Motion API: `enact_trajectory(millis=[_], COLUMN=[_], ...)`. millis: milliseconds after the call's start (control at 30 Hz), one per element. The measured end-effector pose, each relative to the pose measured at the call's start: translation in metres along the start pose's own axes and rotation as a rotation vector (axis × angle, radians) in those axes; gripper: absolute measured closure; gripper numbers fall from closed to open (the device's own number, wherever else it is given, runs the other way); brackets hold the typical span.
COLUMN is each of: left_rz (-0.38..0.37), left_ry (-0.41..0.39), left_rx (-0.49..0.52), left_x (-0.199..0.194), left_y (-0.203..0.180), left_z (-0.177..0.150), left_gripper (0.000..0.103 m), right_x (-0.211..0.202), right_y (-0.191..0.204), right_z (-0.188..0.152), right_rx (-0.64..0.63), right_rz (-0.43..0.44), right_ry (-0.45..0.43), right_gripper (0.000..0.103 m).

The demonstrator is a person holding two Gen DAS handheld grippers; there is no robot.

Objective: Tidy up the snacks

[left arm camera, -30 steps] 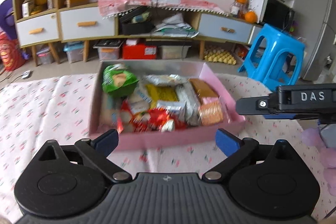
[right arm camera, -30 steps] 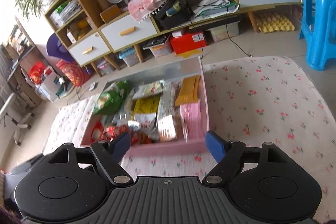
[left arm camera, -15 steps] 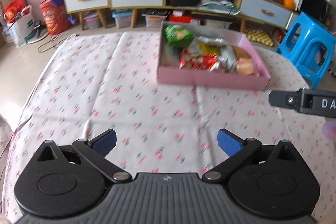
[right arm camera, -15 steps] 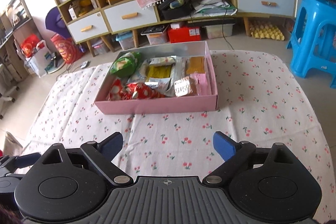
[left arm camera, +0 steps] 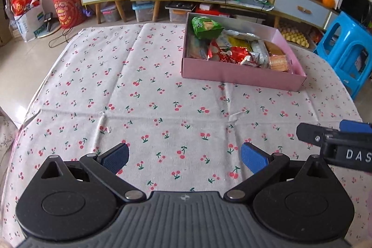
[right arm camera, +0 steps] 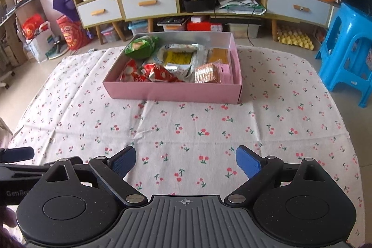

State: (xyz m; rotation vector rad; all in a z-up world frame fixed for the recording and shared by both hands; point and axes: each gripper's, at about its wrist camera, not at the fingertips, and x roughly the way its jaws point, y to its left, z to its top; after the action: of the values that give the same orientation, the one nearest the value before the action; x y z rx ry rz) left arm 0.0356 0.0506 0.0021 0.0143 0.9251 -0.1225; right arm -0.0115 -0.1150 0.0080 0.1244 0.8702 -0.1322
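Note:
A pink box [left arm camera: 241, 74] sits at the far side of the cherry-print tablecloth [left arm camera: 139, 97]. It holds several snack packs: a green bag [left arm camera: 205, 26], red packs [left arm camera: 230, 54], a yellow pack and an orange biscuit pack [left arm camera: 278, 62]. In the right wrist view the box [right arm camera: 172, 91] is straight ahead, with the green bag [right arm camera: 140, 45] at its back left. My left gripper [left arm camera: 184, 158] is open and empty, low over the near cloth. My right gripper [right arm camera: 185, 160] is open and empty too; it also shows at the right edge of the left wrist view [left arm camera: 337, 141].
Behind the table stands a long wooden cabinet [right arm camera: 148, 4] with white and blue drawers and clutter under it. A blue plastic stool [right arm camera: 348, 50] stands at the table's right. Red and white bags [left arm camera: 30, 13] sit on the floor at the left.
Both grippers have pulled back from the box toward the near side of the table. The box now lies farther away. Both stay open and empty.

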Motion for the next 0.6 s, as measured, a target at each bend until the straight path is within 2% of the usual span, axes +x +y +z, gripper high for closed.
enact_trajectory(millis=[600], left_rz=[0.034], left_ry=[-0.012], left_rx=[0.023], left_x=[-0.004], left_y=[-0.01], left_z=[-0.002], left_gripper=[0.0], right_x=[-0.001], right_y=[-0.014], right_z=[-0.003], right_rx=[0.024], right_rz=[-0.014], right_ry=[0.014], right_gripper=[0.008])
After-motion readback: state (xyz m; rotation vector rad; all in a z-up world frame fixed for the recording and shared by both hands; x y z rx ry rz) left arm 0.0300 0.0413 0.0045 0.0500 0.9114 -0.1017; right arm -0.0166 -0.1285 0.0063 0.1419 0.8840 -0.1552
